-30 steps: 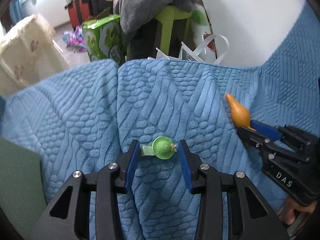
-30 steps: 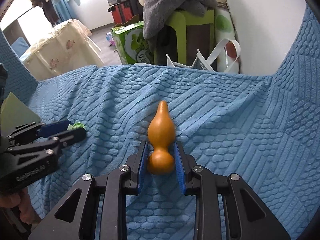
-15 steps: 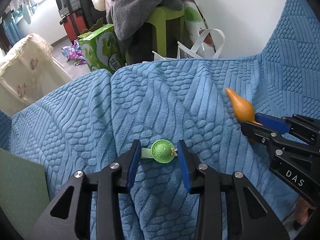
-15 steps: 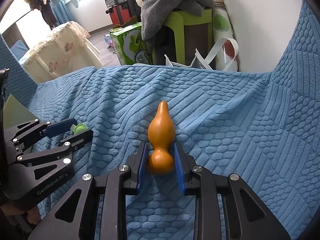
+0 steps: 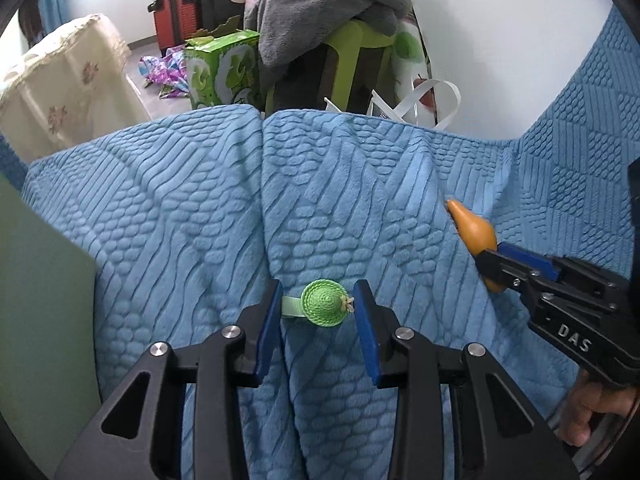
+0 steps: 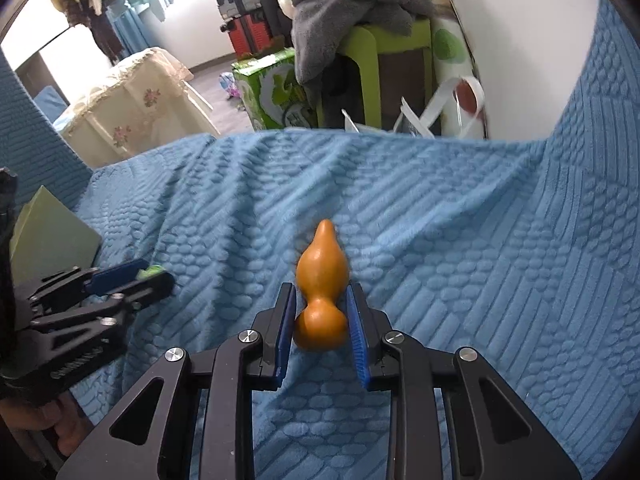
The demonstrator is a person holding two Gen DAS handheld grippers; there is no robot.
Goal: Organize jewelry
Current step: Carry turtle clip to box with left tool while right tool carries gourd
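A small green hat-shaped clip (image 5: 322, 302) with a pale green strap sits between the blue pads of my left gripper (image 5: 318, 294), which is shut on it just above the blue blanket (image 5: 360, 184). An orange gourd-shaped piece (image 6: 322, 268) points away from me, and my right gripper (image 6: 321, 288) is shut on its lower bulb. In the left wrist view the gourd (image 5: 474, 228) and the right gripper (image 5: 504, 260) are at the right. The right wrist view has the left gripper (image 6: 154, 272) at the left, with a bit of the green clip (image 6: 152, 269) showing.
A pale green flat box (image 5: 40, 300) lies at the blanket's left. The blanket rises into a fold at the right (image 6: 592, 160). Past the far edge are a green stool with grey clothes (image 5: 352, 40), a green carton (image 5: 224, 68) and a white bag (image 5: 416, 100). A hand (image 5: 592, 412) holds the right gripper.
The left gripper's pads have closed the small gaps and now touch the green clip, and the gripper has shifted over the blanket with it. The right gripper and the gourd have stayed put.
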